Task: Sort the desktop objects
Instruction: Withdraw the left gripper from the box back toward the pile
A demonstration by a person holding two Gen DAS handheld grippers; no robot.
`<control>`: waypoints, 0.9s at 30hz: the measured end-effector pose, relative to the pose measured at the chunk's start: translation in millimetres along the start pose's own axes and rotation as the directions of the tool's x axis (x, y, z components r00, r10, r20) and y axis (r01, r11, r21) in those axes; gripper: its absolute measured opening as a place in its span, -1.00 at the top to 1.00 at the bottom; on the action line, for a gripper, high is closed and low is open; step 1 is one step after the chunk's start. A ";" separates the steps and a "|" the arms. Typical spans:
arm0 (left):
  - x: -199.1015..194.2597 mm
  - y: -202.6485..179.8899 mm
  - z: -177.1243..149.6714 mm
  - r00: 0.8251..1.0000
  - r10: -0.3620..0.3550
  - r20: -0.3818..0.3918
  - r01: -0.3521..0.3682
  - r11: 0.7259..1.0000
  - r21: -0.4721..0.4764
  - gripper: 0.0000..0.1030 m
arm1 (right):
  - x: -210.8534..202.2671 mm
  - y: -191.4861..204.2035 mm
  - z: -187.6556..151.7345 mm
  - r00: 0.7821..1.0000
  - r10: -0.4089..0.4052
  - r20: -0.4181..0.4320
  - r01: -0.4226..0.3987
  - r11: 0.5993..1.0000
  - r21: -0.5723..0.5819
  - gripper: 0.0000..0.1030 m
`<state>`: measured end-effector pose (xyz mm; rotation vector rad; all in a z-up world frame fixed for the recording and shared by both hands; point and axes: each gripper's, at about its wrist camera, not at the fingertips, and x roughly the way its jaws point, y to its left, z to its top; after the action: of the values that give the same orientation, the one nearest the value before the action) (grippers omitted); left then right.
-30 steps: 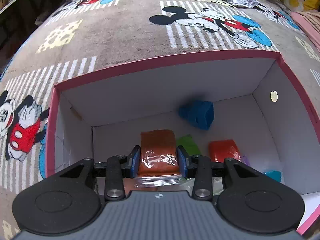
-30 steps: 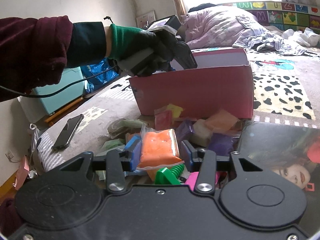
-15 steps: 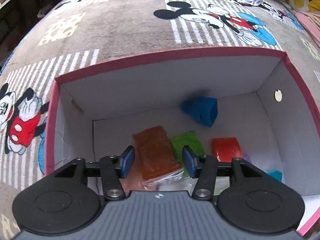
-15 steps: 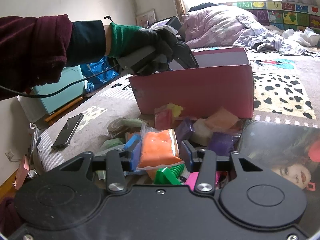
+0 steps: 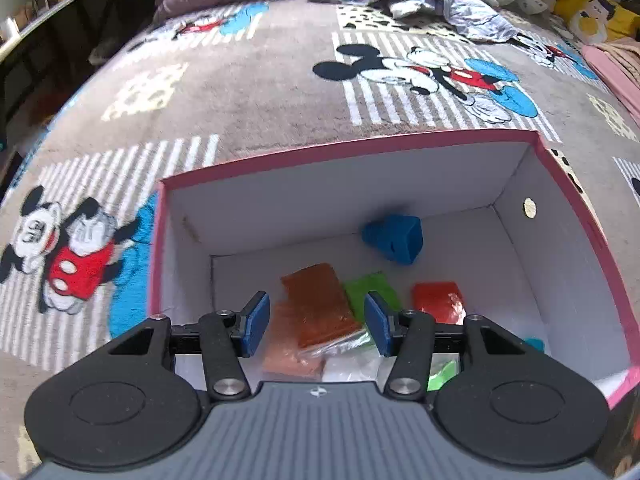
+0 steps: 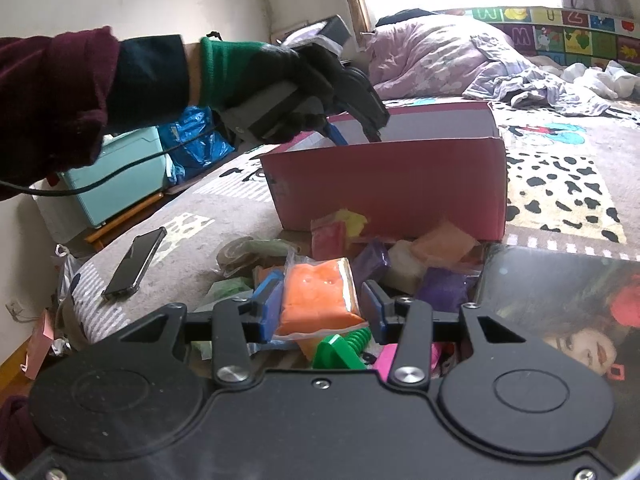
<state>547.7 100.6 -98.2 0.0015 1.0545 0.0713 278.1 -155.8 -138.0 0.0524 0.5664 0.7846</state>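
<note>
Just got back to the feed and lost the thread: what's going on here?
A person is sorting clay packets into a pink box. The left tongs hang open above the box, with a dark orange packet lying loose inside below them. The right tongs are shut on a bright orange packet over the pile in front of the box.
</note>
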 end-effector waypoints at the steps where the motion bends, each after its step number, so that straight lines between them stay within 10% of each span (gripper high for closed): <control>1: -4.6 -0.1 -2.5 1.000 -0.002 0.007 0.002 1.000 0.002 0.02 | -0.6 1.1 -0.9 1.000 -0.004 -0.002 0.004 1.000 0.000 0.16; 27: -122.3 1.5 -100.3 0.977 -0.022 0.212 0.016 0.999 0.028 0.01 | -41.4 36.0 -3.4 1.000 -0.018 0.017 0.018 1.000 0.017 0.16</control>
<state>400.3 91.5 -41.4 0.0222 0.8417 0.0393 229.4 -158.8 -112.7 0.0697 0.5563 0.7612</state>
